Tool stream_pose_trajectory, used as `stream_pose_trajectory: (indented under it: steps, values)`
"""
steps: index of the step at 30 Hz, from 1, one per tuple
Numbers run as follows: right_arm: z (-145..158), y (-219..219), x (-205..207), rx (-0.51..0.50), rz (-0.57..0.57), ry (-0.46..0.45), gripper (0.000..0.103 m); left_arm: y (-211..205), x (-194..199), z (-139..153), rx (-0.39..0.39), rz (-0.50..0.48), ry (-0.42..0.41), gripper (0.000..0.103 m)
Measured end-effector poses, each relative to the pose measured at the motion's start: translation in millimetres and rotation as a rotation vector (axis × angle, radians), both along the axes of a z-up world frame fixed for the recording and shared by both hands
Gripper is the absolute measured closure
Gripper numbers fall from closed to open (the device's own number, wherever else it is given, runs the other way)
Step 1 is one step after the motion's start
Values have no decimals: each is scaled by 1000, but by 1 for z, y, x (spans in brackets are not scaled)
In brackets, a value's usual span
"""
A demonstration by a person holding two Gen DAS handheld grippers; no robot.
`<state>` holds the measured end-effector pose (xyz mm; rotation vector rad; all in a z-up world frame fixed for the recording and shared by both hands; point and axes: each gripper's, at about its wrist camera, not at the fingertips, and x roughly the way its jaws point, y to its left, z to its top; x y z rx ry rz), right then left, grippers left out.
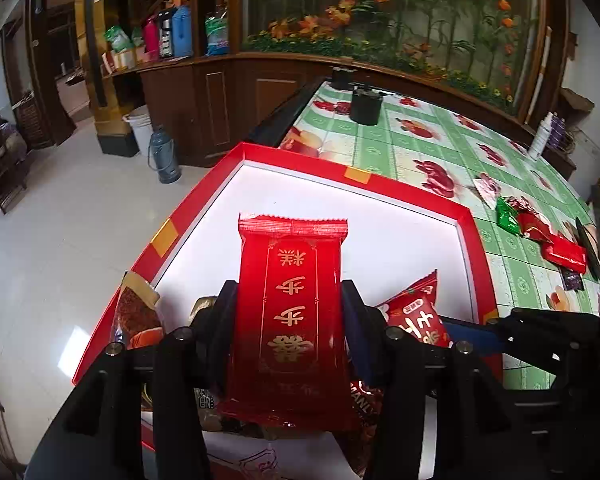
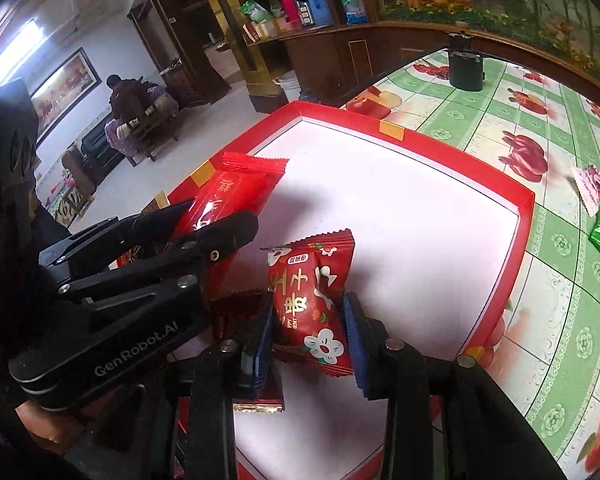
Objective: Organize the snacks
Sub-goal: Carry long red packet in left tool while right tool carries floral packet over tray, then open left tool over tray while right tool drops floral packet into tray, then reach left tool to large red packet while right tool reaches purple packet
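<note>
Left gripper (image 1: 289, 308) pinches long red foil packet (image 1: 290, 300), frame centre, above red-rimmed white tray (image 1: 400, 216). Right gripper (image 2: 308, 332) pinches flowered red pouch (image 2: 314, 300), lower centre. Lower both flat before releasing, side by side, avoiding overlap.

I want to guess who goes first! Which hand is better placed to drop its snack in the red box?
Probably the right. Its gripper holds the flowered red candy packet low over bare white box floor. The left gripper holds its long red packet above other snacks.
</note>
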<state>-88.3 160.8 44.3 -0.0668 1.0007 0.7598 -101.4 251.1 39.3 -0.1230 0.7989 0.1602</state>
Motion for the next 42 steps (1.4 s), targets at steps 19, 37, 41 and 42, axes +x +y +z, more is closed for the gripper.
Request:
stream_pose_trajectory:
  steps: [19,37,41,42]
  values:
    - [17,-72,17,87,-137,-28,47,-22,4,20,64,12,-36,37]
    - [21,-329,72,146,-640,-86,44,-196,51,41,126,-395,1,29]
    - [10,-365,114,117,-705,-51,44,-219,48,40,133,-431,20,29]
    - [6,-367,121,91,-713,-48,44,-222,47,39,133,-436,26,29]
